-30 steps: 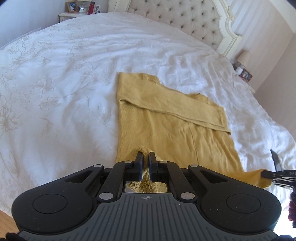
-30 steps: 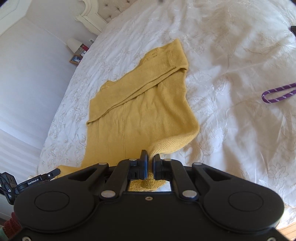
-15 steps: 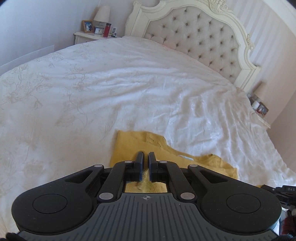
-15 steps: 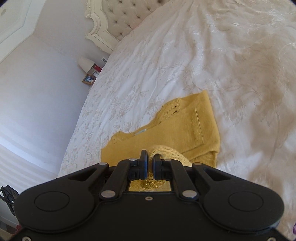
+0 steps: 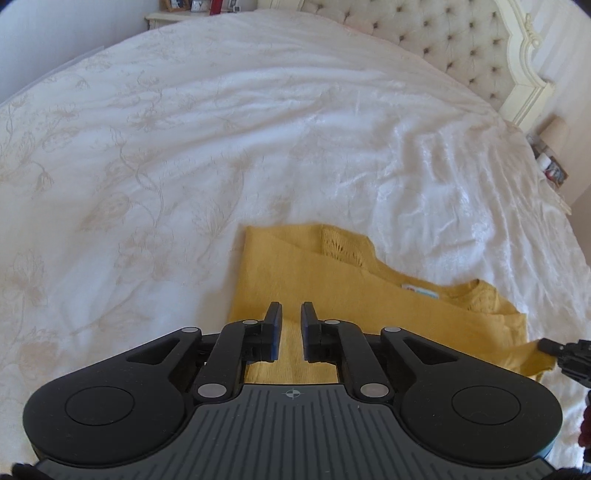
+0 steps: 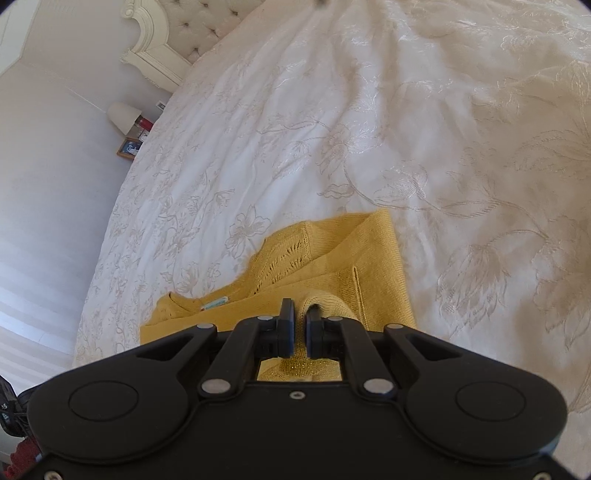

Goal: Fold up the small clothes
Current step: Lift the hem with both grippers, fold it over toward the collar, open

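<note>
A mustard-yellow knit sweater (image 5: 332,280) lies on the white bed, its lower part doubled over towards the neckline, where a small label (image 5: 421,290) shows. My left gripper (image 5: 291,314) hovers just over the folded layer. Its jaws are opening, there is a clear gap between the pads, and nothing is pinched between them. In the right wrist view the sweater (image 6: 369,266) lies in front of my right gripper (image 6: 300,314), which is shut on the ribbed hem (image 6: 328,301) bunched by its right finger. The right gripper's tip (image 5: 565,354) touches the sweater's right corner.
The white embroidered bedcover (image 5: 184,166) spreads wide on all sides of the sweater. A tufted cream headboard (image 5: 461,48) stands at the far end. A nightstand with a lamp (image 6: 123,114) and photo frames sits beside the bed. Another nightstand (image 5: 177,11) is at the far left.
Both grippers carried the sweater's lower hem forward over the body towards the neckline. The left jaws have since parted and let the fabric go. The right still pinches the hem.
</note>
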Action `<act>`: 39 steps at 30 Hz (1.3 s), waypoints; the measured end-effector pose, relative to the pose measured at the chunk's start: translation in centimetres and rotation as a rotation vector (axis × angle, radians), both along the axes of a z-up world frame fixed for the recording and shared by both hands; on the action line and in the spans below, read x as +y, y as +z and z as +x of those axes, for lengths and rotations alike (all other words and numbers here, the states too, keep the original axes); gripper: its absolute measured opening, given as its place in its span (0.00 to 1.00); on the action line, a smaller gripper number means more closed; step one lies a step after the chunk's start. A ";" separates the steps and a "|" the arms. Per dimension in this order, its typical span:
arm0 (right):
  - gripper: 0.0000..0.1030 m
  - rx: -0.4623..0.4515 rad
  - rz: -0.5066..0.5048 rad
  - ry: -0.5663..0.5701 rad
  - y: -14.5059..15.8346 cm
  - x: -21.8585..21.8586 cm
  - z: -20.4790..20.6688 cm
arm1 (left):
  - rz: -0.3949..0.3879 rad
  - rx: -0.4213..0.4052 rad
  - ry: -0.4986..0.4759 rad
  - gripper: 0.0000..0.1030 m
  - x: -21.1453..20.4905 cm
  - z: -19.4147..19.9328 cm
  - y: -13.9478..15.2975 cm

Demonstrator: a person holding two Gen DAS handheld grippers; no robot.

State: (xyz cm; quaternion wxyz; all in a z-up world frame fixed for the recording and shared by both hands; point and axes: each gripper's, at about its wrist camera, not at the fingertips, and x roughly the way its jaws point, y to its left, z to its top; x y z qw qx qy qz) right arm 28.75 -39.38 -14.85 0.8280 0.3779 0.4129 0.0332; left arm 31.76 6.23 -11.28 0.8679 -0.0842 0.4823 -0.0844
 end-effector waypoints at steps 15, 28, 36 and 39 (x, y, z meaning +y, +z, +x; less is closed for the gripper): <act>0.15 0.052 -0.036 -0.006 -0.6 1.3 -1.0 | 0.099 0.094 -0.052 0.38 0.2 0.3 -4.0; 0.16 0.058 -0.022 -0.006 -0.7 1.4 -1.0 | 0.023 0.105 -0.157 0.03 -1.8 0.4 -3.5; 0.16 0.017 0.046 -0.053 0.4 -0.2 1.0 | -0.119 0.041 0.047 0.03 1.0 5.1 -0.7; 0.16 0.045 0.035 -0.061 -0.7 -0.5 3.1 | -0.098 0.046 0.064 0.03 0.7 6.8 -1.4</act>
